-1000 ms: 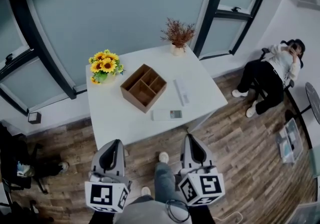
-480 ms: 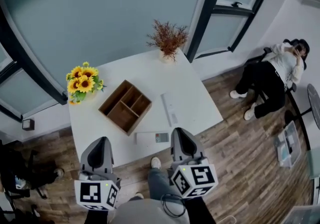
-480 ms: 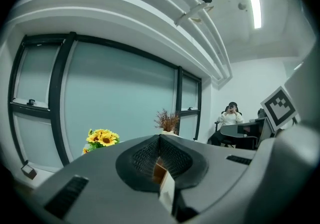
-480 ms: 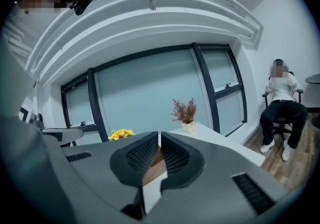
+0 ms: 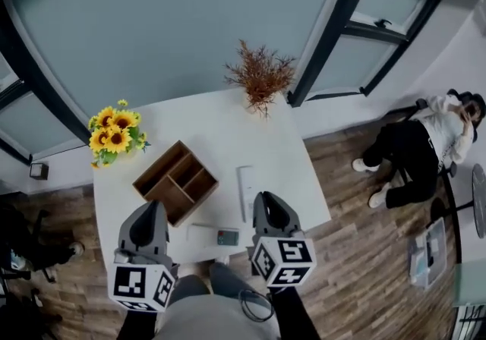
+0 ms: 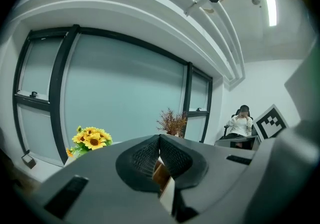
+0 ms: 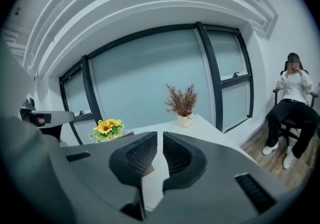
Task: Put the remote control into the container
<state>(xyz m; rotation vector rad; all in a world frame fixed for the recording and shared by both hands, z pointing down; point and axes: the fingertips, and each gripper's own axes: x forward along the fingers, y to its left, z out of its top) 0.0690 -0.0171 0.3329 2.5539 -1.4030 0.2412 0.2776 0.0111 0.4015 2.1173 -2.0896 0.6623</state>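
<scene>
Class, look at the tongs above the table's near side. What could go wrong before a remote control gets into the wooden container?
1. The right tongs are shut; unopened, they may shove the long remote instead of gripping it.
2. The short remote lies near the front edge of the table and could be knocked off.
3. The container has dividers, so the long remote might not lie flat inside.

Tabletop point(image 5: 220, 126): white, smooth, matt. Container point(image 5: 199, 160): matt brown wood. Long remote control point(image 5: 246, 193): smooth white plastic. Floor point(image 5: 364, 255): brown wood-grain planks, slight sheen. Left gripper point(image 6: 159, 139): grey matt plastic shell; fingers point(image 6: 145, 157) black, finely ribbed. Window point(image 5: 152, 27): frosted glass; frame point(image 5: 329, 27) dark, smooth.
</scene>
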